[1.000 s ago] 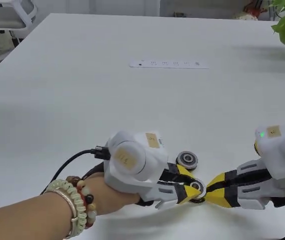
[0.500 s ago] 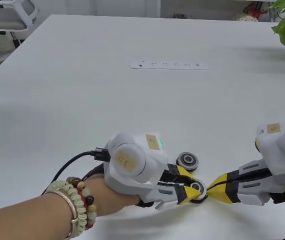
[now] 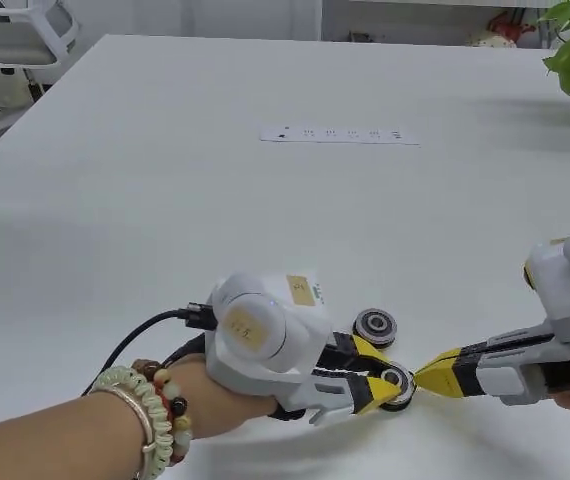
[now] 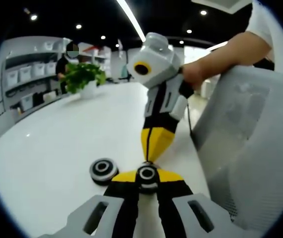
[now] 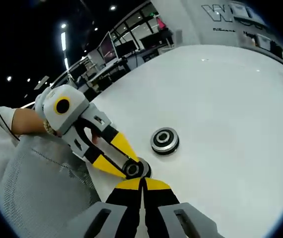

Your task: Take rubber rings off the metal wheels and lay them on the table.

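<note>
Right tongs (image 3: 423, 379) drawn back rightward, jaws pressed together, tips at rim of metal wheel (image 3: 397, 380), left tongs (image 3: 389, 382) clamped on that wheel over table (image 3: 165, 180), second wheel (image 3: 375, 325) lying just beyond.

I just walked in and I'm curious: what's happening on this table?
A person works two handheld grippers. The left gripper clamps a small metal wheel at the white table. The right gripper, jaws shut, touches its tip to that wheel's rim, as if to pick at it. A second wheel lies beside them.
</note>
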A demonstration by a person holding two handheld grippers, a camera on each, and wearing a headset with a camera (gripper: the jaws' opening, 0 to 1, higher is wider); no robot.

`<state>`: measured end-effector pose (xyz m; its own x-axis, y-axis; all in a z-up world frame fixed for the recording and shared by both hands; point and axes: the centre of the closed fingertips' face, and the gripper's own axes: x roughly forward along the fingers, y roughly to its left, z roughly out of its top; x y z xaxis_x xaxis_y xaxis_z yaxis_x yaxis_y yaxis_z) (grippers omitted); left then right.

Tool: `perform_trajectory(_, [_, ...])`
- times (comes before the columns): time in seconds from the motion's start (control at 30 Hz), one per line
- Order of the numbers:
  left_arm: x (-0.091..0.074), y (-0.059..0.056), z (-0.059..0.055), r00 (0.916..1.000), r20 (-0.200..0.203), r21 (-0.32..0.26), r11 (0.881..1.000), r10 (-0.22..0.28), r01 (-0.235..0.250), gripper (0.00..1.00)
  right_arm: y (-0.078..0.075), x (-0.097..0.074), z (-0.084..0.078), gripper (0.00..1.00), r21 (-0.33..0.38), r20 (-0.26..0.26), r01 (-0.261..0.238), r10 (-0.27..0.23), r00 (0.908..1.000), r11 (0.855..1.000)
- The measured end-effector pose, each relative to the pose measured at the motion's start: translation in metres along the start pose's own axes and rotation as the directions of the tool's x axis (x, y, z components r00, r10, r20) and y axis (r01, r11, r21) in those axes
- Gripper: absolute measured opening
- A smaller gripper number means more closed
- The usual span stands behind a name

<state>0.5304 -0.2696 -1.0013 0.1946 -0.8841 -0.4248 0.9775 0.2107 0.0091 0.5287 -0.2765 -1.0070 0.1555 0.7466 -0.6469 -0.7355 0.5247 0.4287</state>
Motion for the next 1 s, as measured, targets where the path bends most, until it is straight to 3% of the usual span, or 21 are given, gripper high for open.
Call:
perform_trajectory(0.4, [0.000,-0.002,0.000,1.0000,-0.006,0.008,1.000,-0.008,0.008,0.14,0.007,0.000,0.000,0.00,-0.007,-0.016,-0.006,0.006,0.9998,1.000])
perform_trajectory(1.0, [-0.001,-0.002,0.000,0.9999,-0.012,0.020,1.000,-0.005,0.005,0.14,0.012,0.000,0.004,0.00,0.035,0.003,-0.034,0.034,0.9994,0.999])
